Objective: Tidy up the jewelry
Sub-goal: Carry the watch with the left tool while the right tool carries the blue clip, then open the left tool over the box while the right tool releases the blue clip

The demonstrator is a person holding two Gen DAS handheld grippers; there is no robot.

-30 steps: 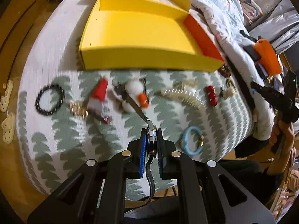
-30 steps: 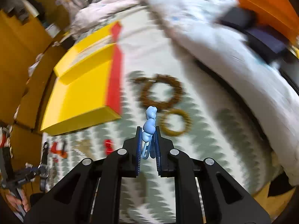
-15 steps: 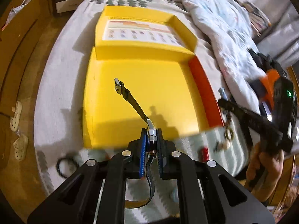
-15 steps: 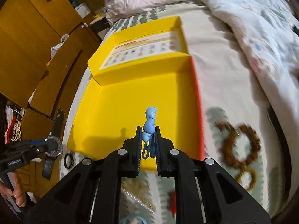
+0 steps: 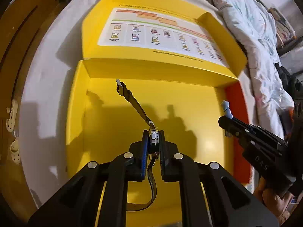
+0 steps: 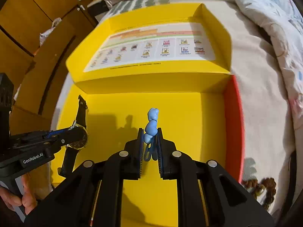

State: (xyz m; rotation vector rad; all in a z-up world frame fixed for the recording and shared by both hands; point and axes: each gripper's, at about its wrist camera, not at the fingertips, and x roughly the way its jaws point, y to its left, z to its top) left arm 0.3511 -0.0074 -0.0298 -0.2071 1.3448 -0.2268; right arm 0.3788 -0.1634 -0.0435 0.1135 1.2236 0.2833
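Observation:
My left gripper (image 5: 153,134) is shut on a wristwatch (image 5: 132,98) with a black strap, gripped at its case and held above the floor of the open yellow box (image 5: 113,121). The strap sticks up forward and hangs down behind. My right gripper (image 6: 149,132) is shut on a light blue beaded hair clip (image 6: 151,121), also above the box floor (image 6: 189,117). In the left wrist view the right gripper (image 5: 225,121) comes in from the right with the blue clip (image 5: 226,109). In the right wrist view the left gripper (image 6: 62,132) holds the watch (image 6: 78,138) at the left.
The box lid (image 5: 161,36) lies open at the back with a printed sheet inside. The box's right wall is red (image 6: 232,121). A brown beaded bracelet (image 6: 261,189) lies on the bed right of the box. A pale quilt (image 5: 255,37) is at the right; wooden furniture (image 6: 28,28) at the left.
Both grippers have moved from the jewelry spread on the bedcover forward over the yellow box and lower into it, each still holding its piece.

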